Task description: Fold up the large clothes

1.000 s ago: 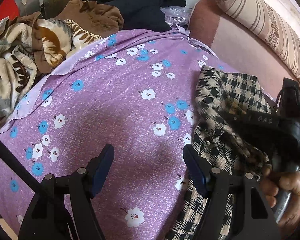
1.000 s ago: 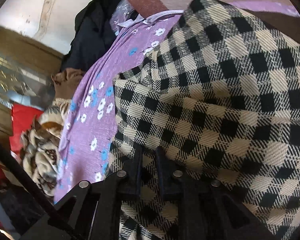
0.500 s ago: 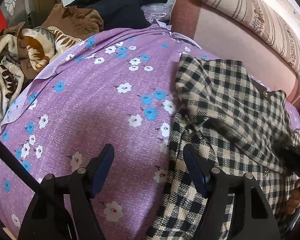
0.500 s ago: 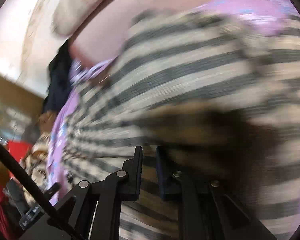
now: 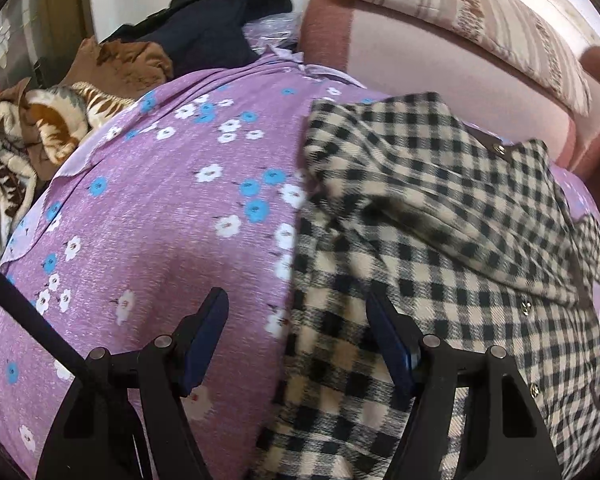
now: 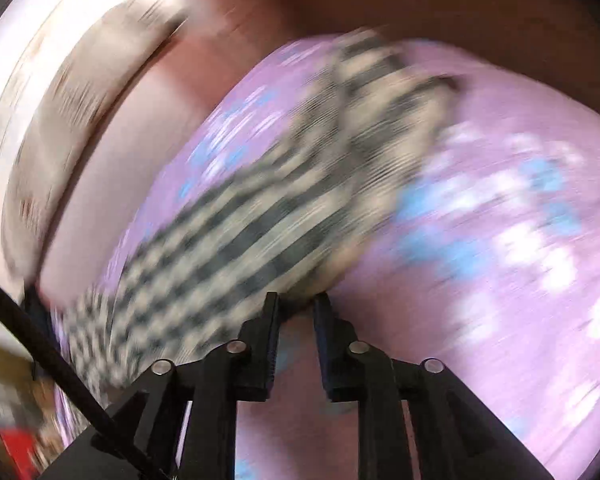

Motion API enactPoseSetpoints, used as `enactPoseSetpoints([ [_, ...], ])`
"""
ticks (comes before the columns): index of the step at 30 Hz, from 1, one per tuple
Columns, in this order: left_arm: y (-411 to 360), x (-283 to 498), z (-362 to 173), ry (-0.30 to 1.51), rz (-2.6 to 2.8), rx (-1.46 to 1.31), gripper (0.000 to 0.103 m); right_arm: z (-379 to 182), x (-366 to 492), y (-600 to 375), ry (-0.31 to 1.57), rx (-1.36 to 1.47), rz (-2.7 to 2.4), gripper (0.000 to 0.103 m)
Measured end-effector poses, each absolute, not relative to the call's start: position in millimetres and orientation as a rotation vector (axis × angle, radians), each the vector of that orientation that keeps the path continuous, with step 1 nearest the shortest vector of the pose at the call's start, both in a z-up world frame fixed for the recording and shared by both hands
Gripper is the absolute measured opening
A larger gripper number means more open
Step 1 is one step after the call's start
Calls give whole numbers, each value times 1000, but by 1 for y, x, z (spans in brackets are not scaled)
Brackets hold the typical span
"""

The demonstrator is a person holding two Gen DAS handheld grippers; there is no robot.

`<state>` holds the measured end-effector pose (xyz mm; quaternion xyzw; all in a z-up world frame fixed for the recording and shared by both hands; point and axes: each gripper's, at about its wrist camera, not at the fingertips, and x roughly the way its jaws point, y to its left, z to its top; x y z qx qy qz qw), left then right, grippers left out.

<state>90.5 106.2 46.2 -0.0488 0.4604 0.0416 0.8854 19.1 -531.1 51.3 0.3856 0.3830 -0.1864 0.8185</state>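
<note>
Checked shirt lies on the purple flowery sheet, filling the right half of my left camera's picture. One flap is already turned over on top, near the upper right, with snap buttons showing along its edge.

My left gripper is wide open and holds nothing. It hangs low in the middle of the picture, right over the shirt's left edge, where cloth meets sheet.

My right gripper looks nearly closed, with only a small gap between its jaws. The picture there is very blurry. A bunch of the shirt sits right at the tips and runs away to the upper right of the frame, so I think I am pinching it, but I cannot be sure.

To do this fold well, I think I should pull the shirt part out flat and smooth with the right gripper, not too fast. Then the left gripper can come down and grab the near edge. Both sides should line up before I let go.

A heap of other clothes waits in the upper left.
</note>
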Motion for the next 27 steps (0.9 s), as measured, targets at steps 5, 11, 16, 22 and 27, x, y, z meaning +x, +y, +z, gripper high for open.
enactPoseSetpoints([
  [5, 91, 87, 46, 932, 80, -34, 70, 45, 5, -582, 689, 1020, -414, 27],
  [11, 91, 91, 35, 967, 101, -39, 70, 45, 22, -603, 626, 1047, -413, 40],
  [16, 94, 94, 25, 1006, 106, -76, 70, 51, 28, -609, 606, 1006, -450, 36],
  [22, 92, 95, 24, 1005, 101, -72, 70, 94, 58, -562, 620, 773, -399, 7],
  [27, 92, 94, 27, 999, 91, -85, 70, 135, 89, -471, 624, 589, -167, 7],
])
